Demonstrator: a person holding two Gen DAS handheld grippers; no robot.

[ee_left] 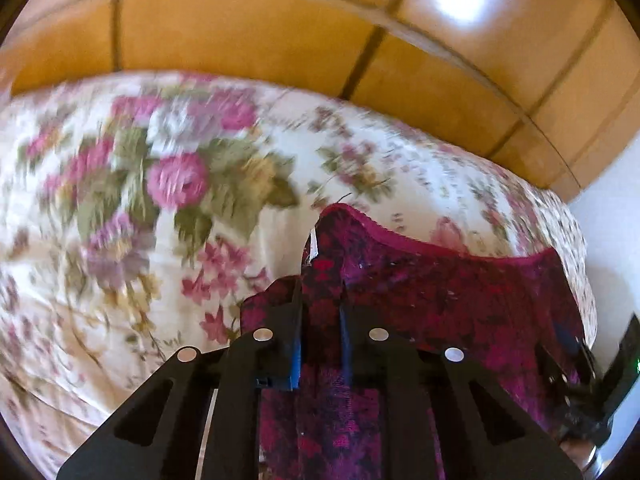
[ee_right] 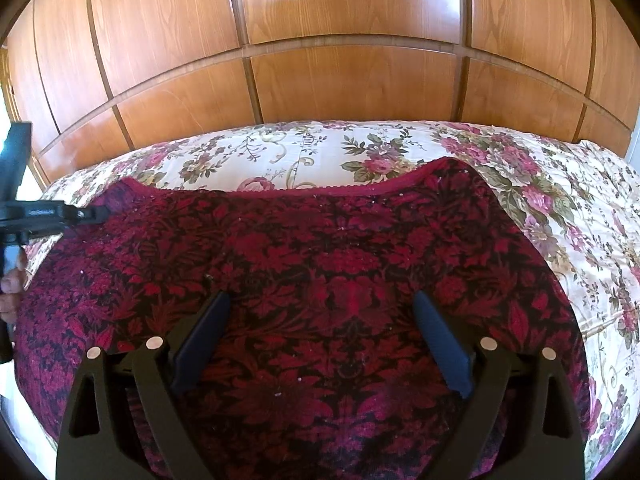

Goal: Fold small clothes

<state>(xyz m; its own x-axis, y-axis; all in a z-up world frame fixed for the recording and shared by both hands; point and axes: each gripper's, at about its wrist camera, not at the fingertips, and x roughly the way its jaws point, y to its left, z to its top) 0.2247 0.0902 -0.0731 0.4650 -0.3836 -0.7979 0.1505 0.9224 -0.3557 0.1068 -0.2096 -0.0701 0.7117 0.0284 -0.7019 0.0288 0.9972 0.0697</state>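
Note:
A dark red and black floral garment (ee_right: 320, 240) lies spread on the bed, its crimson-trimmed edge at the far side. My right gripper (ee_right: 320, 300) hovers over its middle, open, with its blue pads (ee_right: 204, 332) wide apart and nothing between them. My left gripper (ee_left: 320, 290) is shut on a raised fold of the garment (ee_left: 460, 300) at its left corner, and the cloth is pinched between the narrow blue pads (ee_left: 295, 344). In the right wrist view the left gripper (ee_right: 94, 214) reaches in from the left edge onto that corner, with a hand (ee_right: 10, 284) holding it.
A cream bedspread with pink roses (ee_right: 560, 220) covers the bed (ee_left: 120, 200) around the garment. Glossy wooden panels (ee_right: 320, 80) rise right behind the bed. The left wrist view is motion-blurred. Part of a dark device (ee_left: 624, 360) shows at its right edge.

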